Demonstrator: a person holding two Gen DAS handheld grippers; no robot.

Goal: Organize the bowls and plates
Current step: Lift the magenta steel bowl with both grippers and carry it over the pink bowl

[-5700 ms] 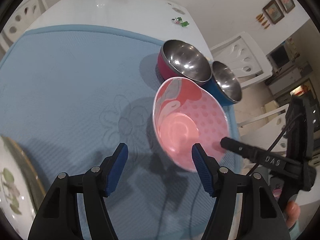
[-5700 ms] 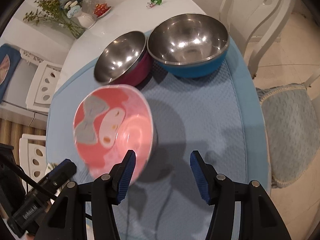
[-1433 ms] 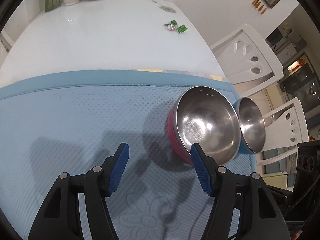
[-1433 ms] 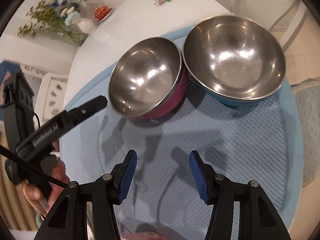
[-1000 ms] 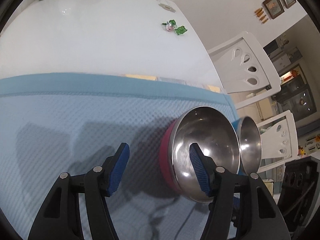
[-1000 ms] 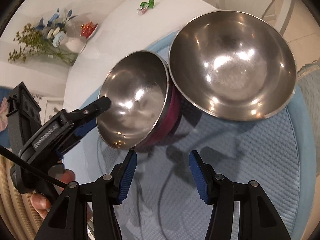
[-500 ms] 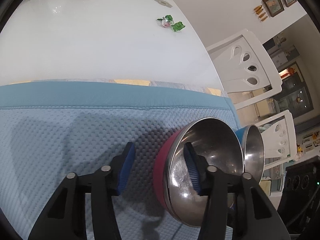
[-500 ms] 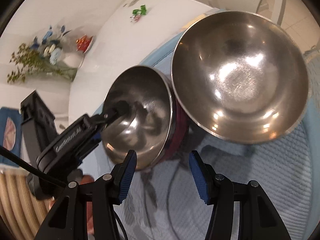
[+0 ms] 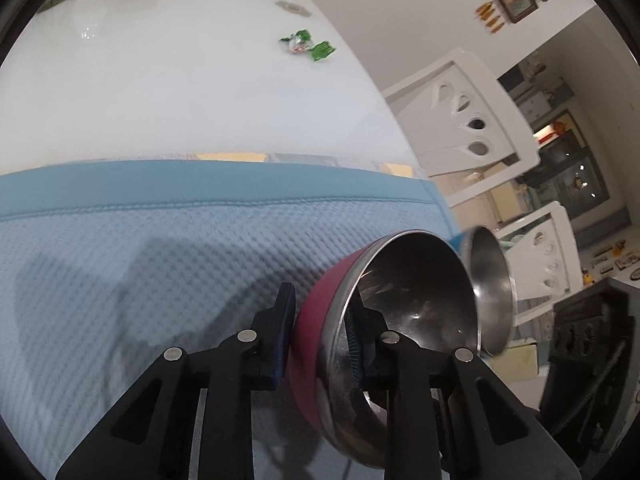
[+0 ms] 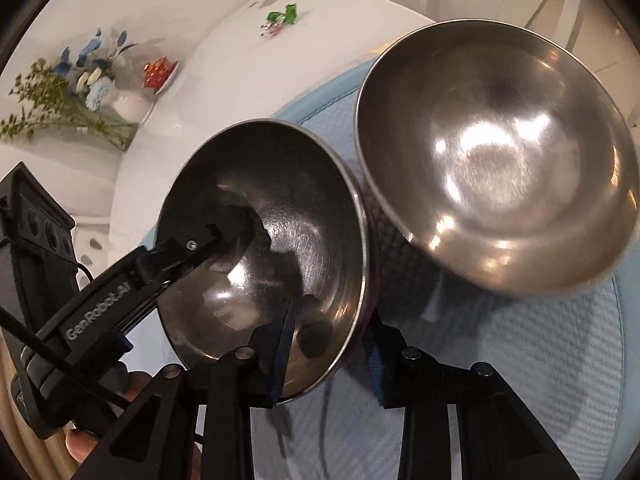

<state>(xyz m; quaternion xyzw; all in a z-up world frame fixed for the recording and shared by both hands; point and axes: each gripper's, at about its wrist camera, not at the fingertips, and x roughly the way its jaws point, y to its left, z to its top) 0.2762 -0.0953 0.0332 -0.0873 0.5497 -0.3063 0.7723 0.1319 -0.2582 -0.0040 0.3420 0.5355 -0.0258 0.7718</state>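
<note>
I have the left hand-held gripper [image 9: 320, 334] closing on the near wall of the red-sided steel bowl [image 9: 408, 304]: one blue pad lies against the red outside, the other sits inside against the steel, with the rim between them. From my right wrist view, the right hand-held gripper [image 10: 330, 354] is closing on the same bowl [image 10: 272, 248] at another part of its rim, one finger inside the steel hollow and the other outside against the dark red wall. In that view the left tool [image 10: 100, 292] reaches in across the bowl's far-left rim, and a fingertip of the person's hand [image 10: 80, 446] shows beneath it.

The bowl sits tilted on the blue mat [image 9: 140, 280], near the mat's far right corner, which lies toward the right edge of the white bench [image 9: 180, 80]. The blue-sided steel bowl [image 10: 492, 152] stands just beside it on the right, rims touching or nearly so; I cannot tell which. Beyond the mat, green-wrapped sweets [image 9: 308, 46] lie on the bare bench, and a vase of flowers [image 10: 92, 80] stands at its far end.
</note>
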